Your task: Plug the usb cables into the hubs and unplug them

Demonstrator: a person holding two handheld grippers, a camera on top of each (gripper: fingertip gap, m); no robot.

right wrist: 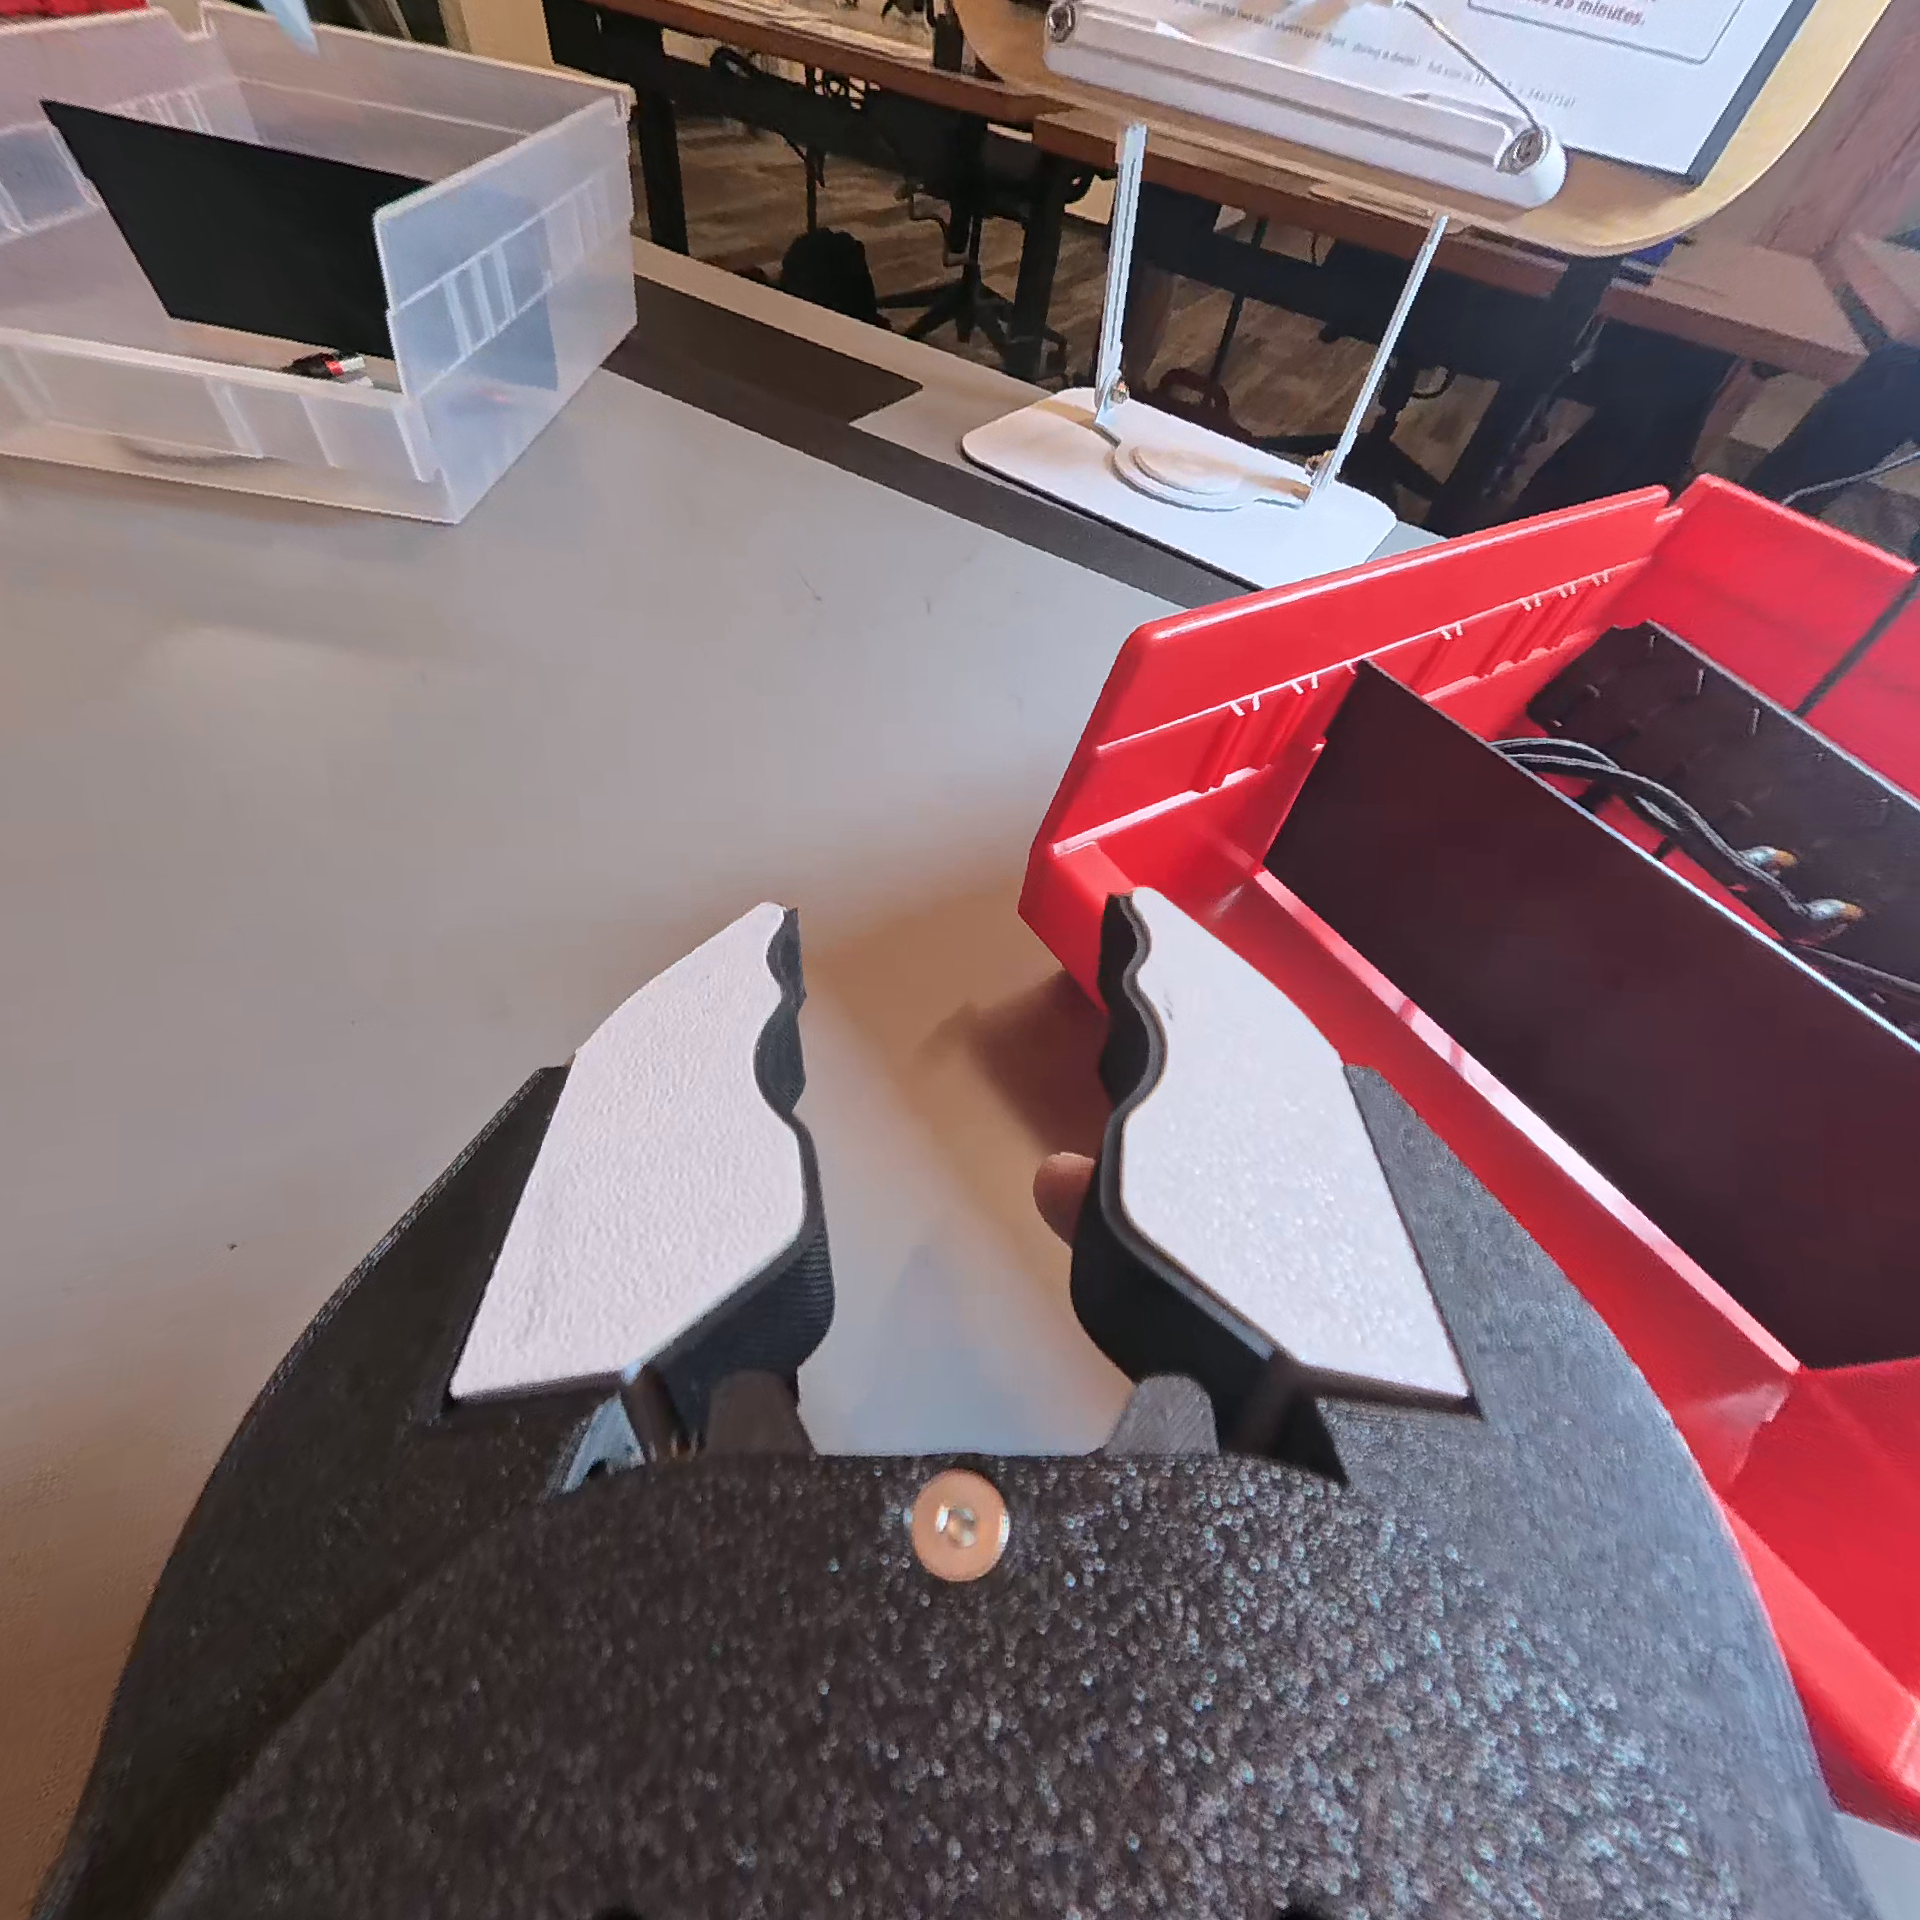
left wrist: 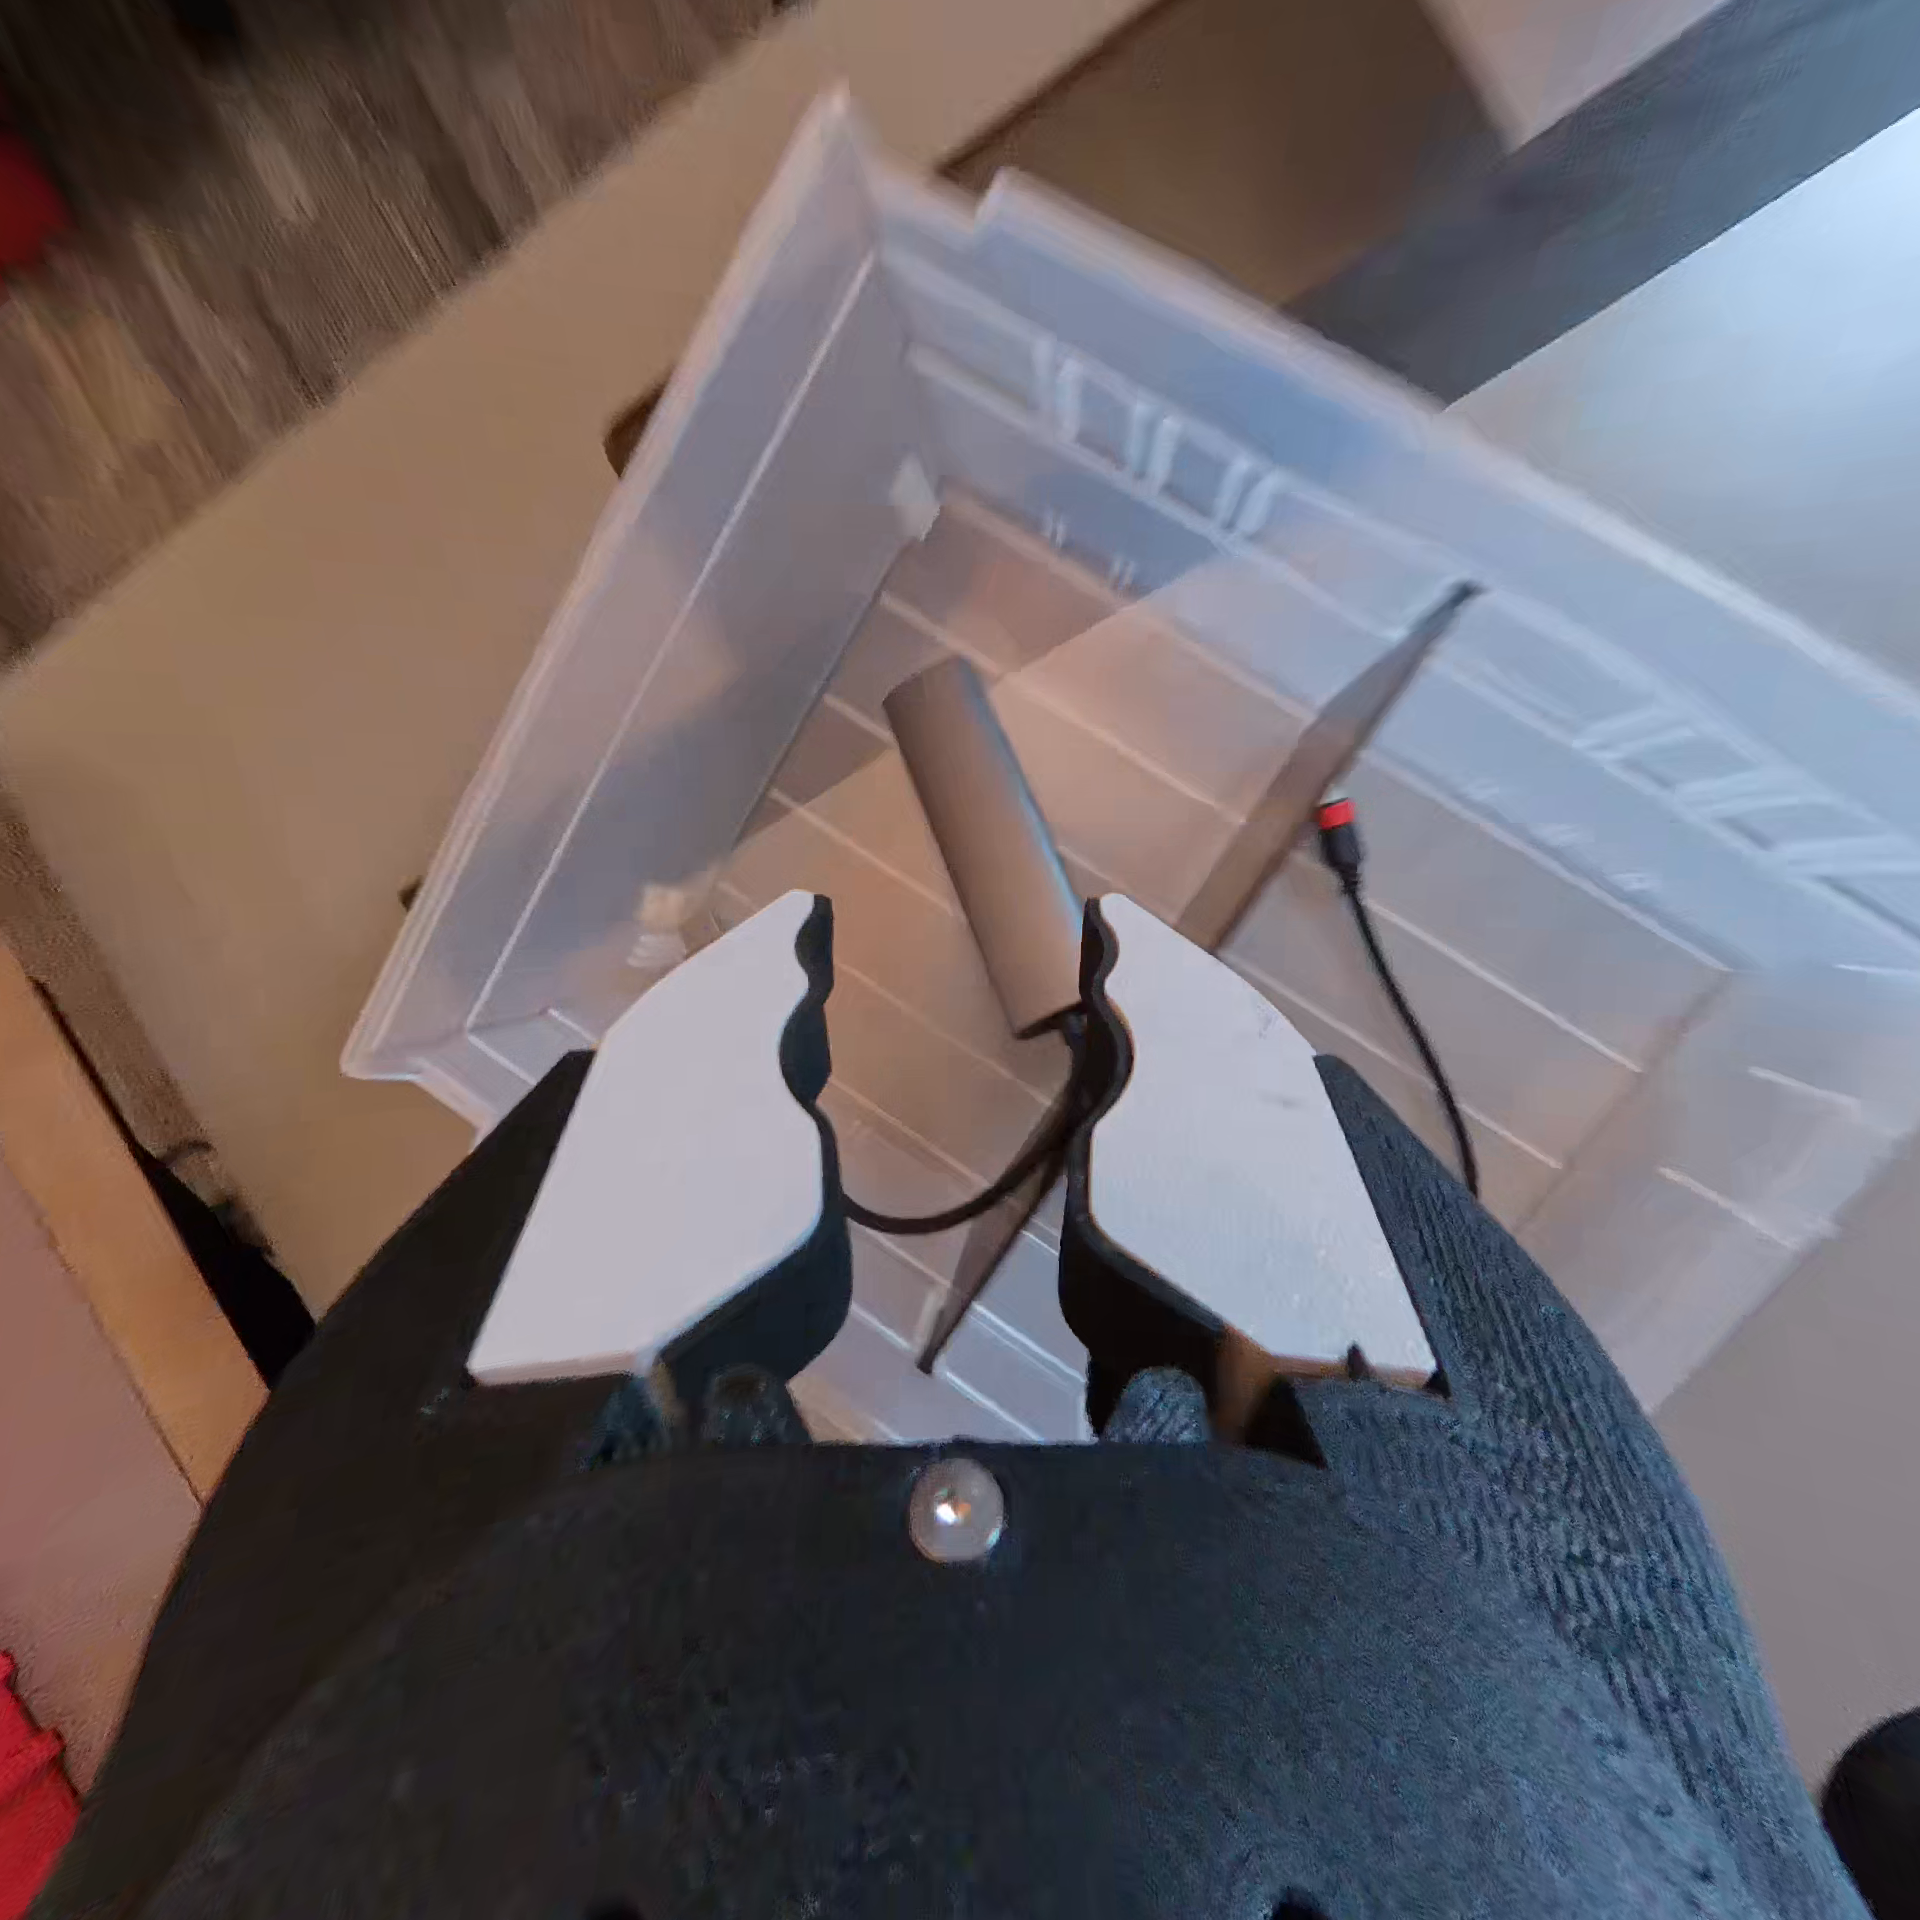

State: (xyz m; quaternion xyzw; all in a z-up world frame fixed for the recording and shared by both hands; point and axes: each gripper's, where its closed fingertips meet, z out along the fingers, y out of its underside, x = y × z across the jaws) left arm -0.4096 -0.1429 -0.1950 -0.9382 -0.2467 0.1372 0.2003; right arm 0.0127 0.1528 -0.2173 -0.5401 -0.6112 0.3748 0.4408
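Observation:
In the left wrist view a grey USB hub [left wrist: 977,842] lies in a clear plastic bin [left wrist: 727,582], left of a dark divider [left wrist: 1320,769]. Its black lead [left wrist: 956,1205] curls under my fingers. A black cable with a red-collared plug [left wrist: 1335,821] lies right of the divider. My left gripper [left wrist: 956,925] is open and empty above the hub's near end. In the right wrist view my right gripper [right wrist: 951,925] is open and empty over the grey table, beside a red bin [right wrist: 1226,665] holding several black cables [right wrist: 1683,821] behind a dark divider [right wrist: 1538,914].
The clear bin [right wrist: 499,291] stands at the table's far left in the right wrist view. A white stand [right wrist: 1195,478] with a board sits at the table's far edge. The grey table [right wrist: 520,779] lies between the bins. Other tables and chairs are behind.

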